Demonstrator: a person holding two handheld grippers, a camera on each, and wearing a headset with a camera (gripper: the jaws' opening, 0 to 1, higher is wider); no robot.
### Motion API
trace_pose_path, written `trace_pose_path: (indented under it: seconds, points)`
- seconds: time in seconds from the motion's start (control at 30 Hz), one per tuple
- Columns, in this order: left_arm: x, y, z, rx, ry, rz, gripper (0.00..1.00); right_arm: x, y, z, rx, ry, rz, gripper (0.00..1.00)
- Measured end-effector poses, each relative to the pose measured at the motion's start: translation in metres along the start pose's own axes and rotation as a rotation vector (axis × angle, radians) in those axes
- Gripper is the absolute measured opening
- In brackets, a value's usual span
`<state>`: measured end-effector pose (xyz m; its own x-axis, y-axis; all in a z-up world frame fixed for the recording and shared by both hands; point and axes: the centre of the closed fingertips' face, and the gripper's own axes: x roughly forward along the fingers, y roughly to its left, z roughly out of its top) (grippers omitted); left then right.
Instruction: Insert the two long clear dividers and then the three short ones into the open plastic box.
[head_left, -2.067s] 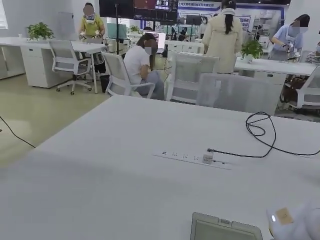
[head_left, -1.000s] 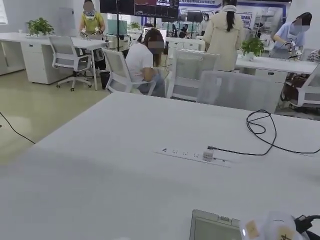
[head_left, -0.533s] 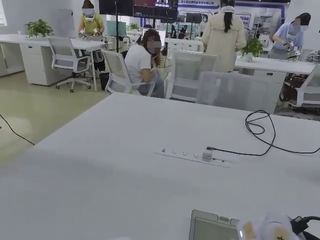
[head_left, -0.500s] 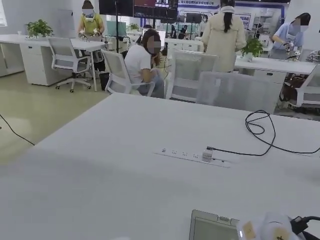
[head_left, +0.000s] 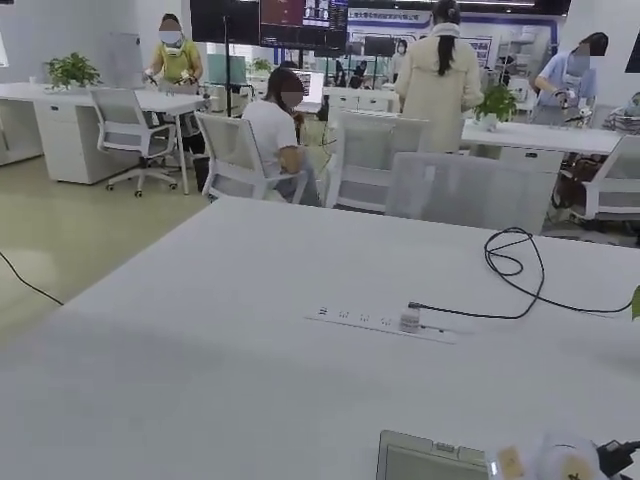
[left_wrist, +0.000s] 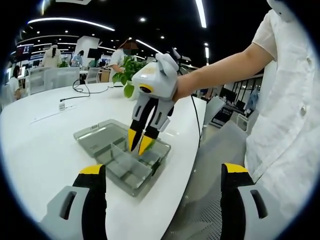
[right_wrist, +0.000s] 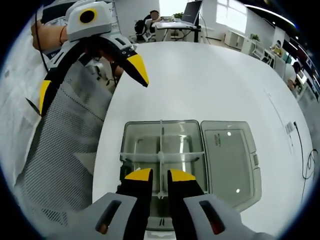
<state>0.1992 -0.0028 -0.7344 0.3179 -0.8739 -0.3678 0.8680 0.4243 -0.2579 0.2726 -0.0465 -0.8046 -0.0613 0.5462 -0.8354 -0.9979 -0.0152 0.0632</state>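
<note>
Clear plastic box (right_wrist: 123, 150) lies open on the white surface (right_wrist: 200, 75). The right claw (right_wrist: 160, 176) pinches a long divider (right_wrist: 161, 137) standing inside it, while the left claw (left_wrist: 163, 168) gapes wide, empty.

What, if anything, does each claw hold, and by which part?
The left claw is open and holds nothing. The right claw straddles the near end of a clear divider standing in the box; whether it grips cannot be told.
</note>
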Motion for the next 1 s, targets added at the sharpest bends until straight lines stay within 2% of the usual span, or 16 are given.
trace_pose_path:
  seconds: [0.3, 0.6, 0.87, 1.0]
  points:
    - [-0.002, 0.001, 0.0, -0.009, -0.001, 0.011, 0.98, -0.018, 0.001, 0.008, 0.065, -0.094, -0.026, 0.22]
    - [-0.006, 0.002, 0.001, -0.004, 0.003, 0.019, 0.98, -0.04, 0.003, 0.009, 0.104, -0.159, -0.058, 0.3]
    - [-0.009, 0.003, 0.003, 0.002, 0.01, 0.026, 0.99, -0.06, 0.005, 0.003, 0.142, -0.197, -0.08, 0.38]
    - [-0.01, 0.004, 0.002, 0.003, 0.015, 0.03, 0.99, -0.068, 0.008, -0.004, 0.147, -0.196, -0.088, 0.42]
